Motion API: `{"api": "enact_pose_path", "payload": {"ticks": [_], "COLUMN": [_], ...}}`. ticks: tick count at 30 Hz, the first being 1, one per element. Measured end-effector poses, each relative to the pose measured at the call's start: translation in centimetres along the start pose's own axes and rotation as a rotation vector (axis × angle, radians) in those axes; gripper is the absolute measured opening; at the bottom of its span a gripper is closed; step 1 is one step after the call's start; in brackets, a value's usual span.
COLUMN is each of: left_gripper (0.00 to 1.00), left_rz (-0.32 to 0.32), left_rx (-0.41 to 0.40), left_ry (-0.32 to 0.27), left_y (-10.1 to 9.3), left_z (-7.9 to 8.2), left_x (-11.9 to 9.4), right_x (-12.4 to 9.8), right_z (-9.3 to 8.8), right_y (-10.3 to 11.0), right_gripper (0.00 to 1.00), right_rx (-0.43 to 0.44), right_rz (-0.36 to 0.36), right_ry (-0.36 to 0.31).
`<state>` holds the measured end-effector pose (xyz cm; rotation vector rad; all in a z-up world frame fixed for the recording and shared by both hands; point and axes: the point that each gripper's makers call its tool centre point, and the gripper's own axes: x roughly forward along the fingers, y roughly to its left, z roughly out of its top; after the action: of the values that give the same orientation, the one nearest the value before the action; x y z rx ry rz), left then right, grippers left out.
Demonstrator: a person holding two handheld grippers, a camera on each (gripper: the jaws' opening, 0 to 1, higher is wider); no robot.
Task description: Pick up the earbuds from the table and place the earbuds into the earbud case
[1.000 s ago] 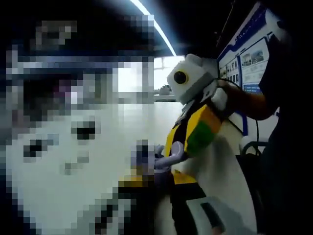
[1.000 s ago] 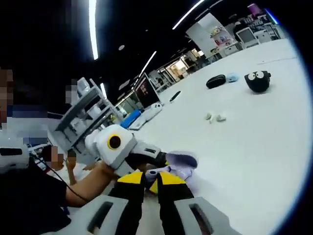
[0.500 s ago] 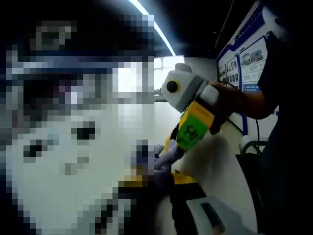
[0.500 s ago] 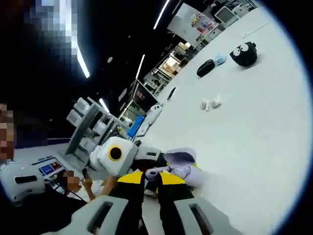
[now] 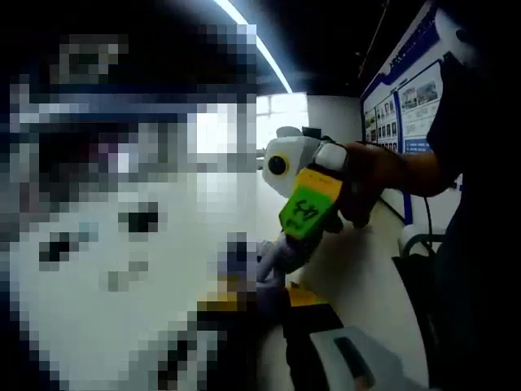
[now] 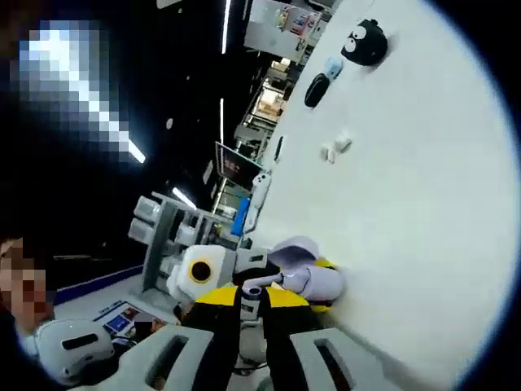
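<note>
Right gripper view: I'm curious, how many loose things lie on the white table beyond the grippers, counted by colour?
Black: 3 (toy, pouch, stick)
White: 3 (two earbuds, controller)
Blue: 2 (pale lump, box)
Total: 8

Long ceiling lights are glowing in a dark room. The white table is shining bright. Edges are bending and blurring, and the left gripper view is looking dim.
</note>
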<state>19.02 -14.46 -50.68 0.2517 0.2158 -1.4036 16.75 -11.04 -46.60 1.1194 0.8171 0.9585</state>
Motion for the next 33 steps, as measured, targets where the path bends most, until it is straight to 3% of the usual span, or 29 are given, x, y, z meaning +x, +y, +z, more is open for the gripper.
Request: {"api": "enact_pose_path", "payload": {"ticks": [3,11,26,33], "left_gripper": [0.19,0.19,0.19,0.19], "left_rz": [0.000,0.004,0.005,-0.002], "left_rx": [0.002,-0.002,0.001,0.003], "left_ry": [0.000,0.000,0.000,-0.001], "left_y": [0.0,0.1,0.1,-0.1], "left_z": [0.0,0.0,0.0,0.0], "left_x": [0.0,0.0,0.0,0.0], "right_x": [-0.1,-0.2,-0.2,-0.4], "right_z": [0.3,0.7,0.8,1.1], "right_y": [-0.1,-0.1,-0.1,-0.4], "right_gripper": [0.10,0.10,0.11,0.11], "right_rx": [0.055,0.087,0.062,0.160], "right_rz": [0.024,0.028,-0.056,-0.107], "right_ry": [-0.012,-0.014,-0.052,-0.092]}}
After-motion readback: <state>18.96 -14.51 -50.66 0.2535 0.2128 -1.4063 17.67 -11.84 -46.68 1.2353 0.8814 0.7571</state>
